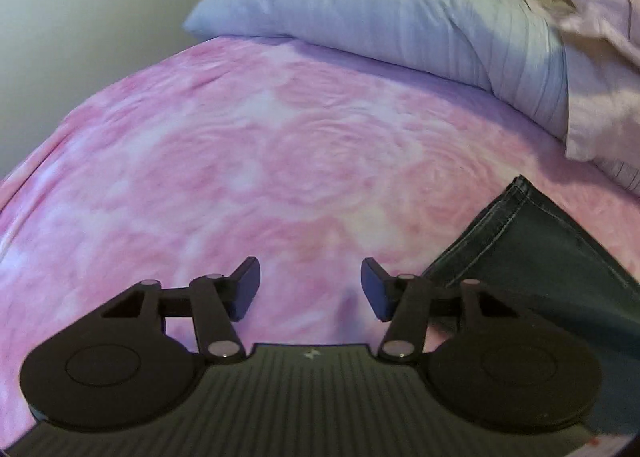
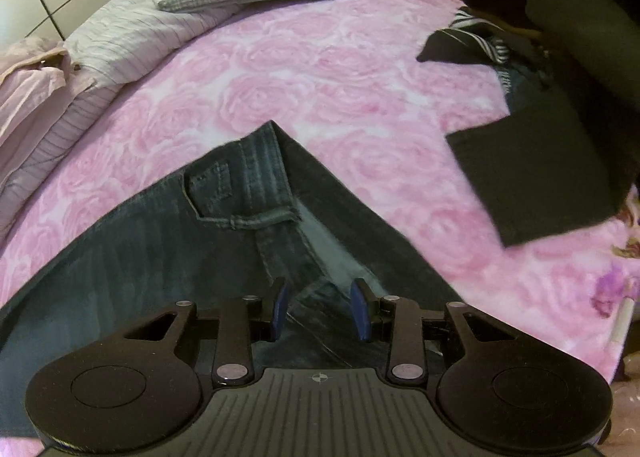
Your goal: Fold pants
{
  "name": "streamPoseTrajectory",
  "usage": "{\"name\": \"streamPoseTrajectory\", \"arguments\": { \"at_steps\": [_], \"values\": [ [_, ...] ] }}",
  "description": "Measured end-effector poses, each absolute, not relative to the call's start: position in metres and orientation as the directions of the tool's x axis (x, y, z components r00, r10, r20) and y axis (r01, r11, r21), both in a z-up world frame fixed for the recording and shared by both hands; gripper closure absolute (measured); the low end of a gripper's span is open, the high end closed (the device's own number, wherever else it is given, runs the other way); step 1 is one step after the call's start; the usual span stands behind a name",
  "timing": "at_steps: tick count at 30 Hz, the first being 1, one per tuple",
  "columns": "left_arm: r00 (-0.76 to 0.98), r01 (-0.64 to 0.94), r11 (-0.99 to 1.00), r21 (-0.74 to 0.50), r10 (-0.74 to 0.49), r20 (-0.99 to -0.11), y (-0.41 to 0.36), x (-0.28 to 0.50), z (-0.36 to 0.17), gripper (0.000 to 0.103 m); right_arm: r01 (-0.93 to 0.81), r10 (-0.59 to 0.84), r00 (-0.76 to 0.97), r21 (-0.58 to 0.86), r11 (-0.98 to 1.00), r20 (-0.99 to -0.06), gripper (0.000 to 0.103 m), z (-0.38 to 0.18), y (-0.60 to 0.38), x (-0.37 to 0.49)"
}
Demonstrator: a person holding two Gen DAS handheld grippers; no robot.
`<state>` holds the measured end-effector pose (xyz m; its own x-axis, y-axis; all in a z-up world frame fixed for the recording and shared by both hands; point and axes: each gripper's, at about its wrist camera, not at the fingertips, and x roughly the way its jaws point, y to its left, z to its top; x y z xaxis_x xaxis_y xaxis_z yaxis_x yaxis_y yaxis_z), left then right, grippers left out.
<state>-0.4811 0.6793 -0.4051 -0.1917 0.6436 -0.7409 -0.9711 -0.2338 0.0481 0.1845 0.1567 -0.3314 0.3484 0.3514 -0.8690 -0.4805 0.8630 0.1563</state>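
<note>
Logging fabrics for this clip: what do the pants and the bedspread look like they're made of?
Pants: dark denim, judging by the faded wash, contrast seam stitching and patch pocket. Bedspread: looks like soft plush fleece, matte pink with an embossed rose pattern; exact fibre unclear.

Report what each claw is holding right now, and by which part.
Nothing held. The left claw is open over the pink blanket; the right claw is open above the jeans.

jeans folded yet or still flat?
Partly folded. In the right wrist view the jeans lie on the pink bedspread doubled into a point, layers overlapping. Right gripper is open above them; further folds cannot be told.
</note>
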Motion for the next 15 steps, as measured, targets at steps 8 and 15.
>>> {"name": "streamPoseTrajectory", "arguments": {
  "at_steps": [8, 15],
  "values": [
    [-0.033, -0.983, -0.168, -0.074, 0.555, -0.831, 0.550, -0.475, -0.375, 0.052, -0.571, 0.403, 0.291, 0.180, 0.801, -0.868, 0.071, -0.344, 0.121, 0.186],
    [0.042, -0.987, -0.107, -0.123, 0.562, -0.826, 0.528, -0.434, -0.370, 0.052, -0.657, 0.449, 0.262, 0.182, 0.732, -0.854, 0.071, -0.344, 0.119, 0.209]
  ]
}}
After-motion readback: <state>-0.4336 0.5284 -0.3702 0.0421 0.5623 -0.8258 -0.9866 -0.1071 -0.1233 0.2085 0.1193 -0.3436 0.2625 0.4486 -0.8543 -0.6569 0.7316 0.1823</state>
